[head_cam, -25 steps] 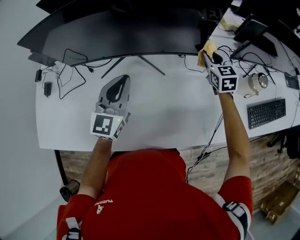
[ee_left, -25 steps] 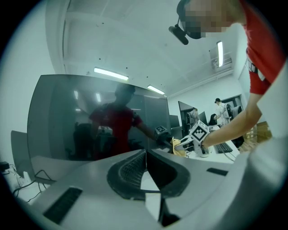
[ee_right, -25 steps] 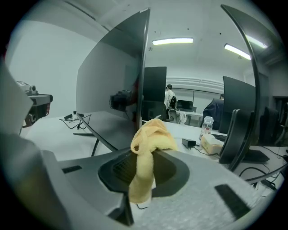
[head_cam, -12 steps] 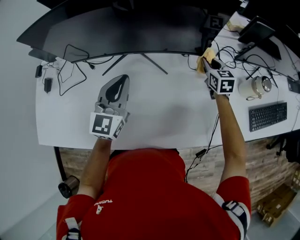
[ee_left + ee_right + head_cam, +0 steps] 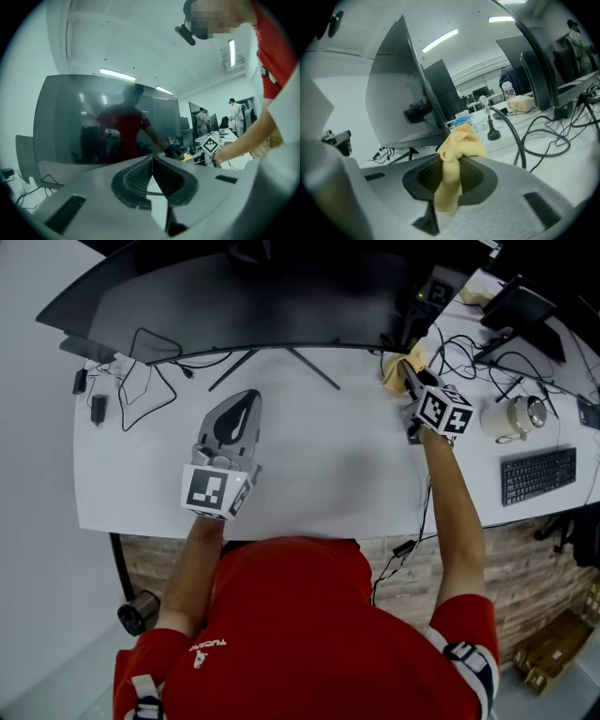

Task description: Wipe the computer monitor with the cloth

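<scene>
While the right gripper [image 5: 410, 379] is clamped on the yellow cloth [image 5: 410, 354], it sits just off the right end of the monitor [image 5: 253, 306], with the screen ahead and to its left. The monitor's long axis runs side to side along the desk [image 5: 328, 465], so the wipe likely sweeps leftward. Left gripper [image 5: 234, 418], jaws together on nothing, sits in front of the monitor's middle and is not the one nearer that end.
</scene>
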The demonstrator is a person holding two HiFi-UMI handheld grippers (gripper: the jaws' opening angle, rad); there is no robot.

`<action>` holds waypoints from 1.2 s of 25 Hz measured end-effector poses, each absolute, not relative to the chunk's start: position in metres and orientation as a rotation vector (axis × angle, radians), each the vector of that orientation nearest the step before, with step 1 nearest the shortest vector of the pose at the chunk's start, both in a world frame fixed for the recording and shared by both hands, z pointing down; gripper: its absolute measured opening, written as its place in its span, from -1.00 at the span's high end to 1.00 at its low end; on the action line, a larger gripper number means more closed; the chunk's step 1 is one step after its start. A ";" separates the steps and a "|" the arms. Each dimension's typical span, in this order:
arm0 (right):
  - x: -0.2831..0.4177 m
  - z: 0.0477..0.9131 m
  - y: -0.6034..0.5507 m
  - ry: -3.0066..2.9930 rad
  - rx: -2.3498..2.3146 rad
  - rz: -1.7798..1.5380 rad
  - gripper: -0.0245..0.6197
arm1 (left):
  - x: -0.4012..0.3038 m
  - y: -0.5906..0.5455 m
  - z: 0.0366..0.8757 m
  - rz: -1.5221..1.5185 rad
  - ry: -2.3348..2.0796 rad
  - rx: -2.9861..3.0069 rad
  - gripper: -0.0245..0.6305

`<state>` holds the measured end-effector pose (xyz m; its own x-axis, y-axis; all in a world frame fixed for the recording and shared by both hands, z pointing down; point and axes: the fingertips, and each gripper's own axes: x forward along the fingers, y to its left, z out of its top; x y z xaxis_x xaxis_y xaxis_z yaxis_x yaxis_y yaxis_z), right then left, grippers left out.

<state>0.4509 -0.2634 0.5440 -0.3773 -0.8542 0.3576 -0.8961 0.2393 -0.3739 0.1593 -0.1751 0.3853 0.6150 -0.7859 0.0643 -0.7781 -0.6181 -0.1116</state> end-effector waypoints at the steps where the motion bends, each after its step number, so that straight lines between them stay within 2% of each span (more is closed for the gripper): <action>1: 0.449 0.544 -0.264 -2.425 1.715 0.849 0.70 | 0.158 -0.175 0.385 -0.168 1.343 -2.758 0.90; 7: 0.426 0.543 -0.265 -2.490 1.691 0.958 0.70 | 0.147 -0.175 0.384 -0.180 1.375 -2.757 0.90; 21: 0.358 0.540 -0.272 -2.435 1.681 0.960 0.69 | 0.080 -0.181 0.380 -0.141 1.451 -2.755 0.90; 30: 0.285 0.537 -0.279 -2.452 1.595 0.971 0.69 | 0.024 -0.184 0.381 -0.099 1.486 -2.742 0.90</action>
